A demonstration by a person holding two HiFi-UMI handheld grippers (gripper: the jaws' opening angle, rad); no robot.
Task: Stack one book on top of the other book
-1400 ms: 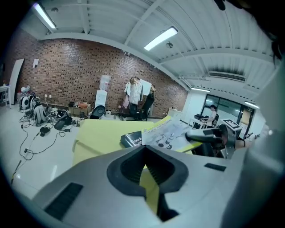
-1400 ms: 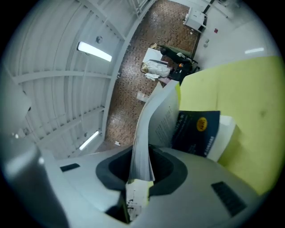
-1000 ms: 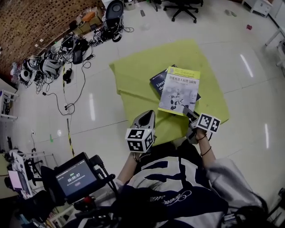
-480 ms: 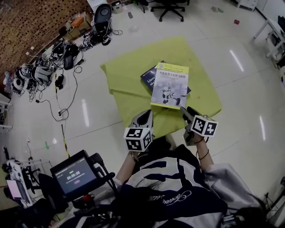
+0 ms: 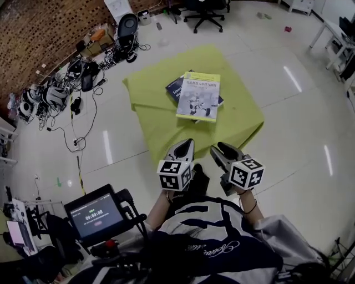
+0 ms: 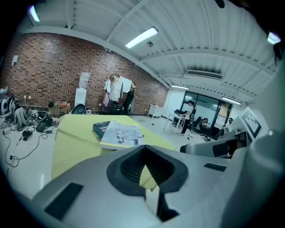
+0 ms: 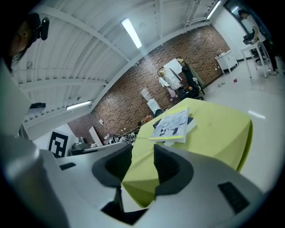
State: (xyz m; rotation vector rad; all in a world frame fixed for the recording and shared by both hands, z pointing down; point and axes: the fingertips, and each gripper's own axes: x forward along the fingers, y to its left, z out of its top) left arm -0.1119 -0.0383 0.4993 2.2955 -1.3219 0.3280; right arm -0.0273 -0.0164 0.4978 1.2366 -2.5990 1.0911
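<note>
A pale book with a yellow-green top band lies on a dark blue book, both on the yellow-green cloth-covered table. Both grippers hover off the table's near edge, well short of the books. My left gripper is shut with nothing in it. The jaws of my right gripper stand apart and are closing, with nothing between them. The left gripper view shows the stack ahead of the left gripper. In the right gripper view, the stack lies beyond the right gripper.
Cables, bags and gear litter the floor at the left along a brick wall. An office chair stands behind the table. White furniture is at the far right. A small screen on a rig sits near my body.
Both grippers have drawn back from the table toward my body. The right gripper has left the pale book's near corner and risen. The books have stayed stacked.
</note>
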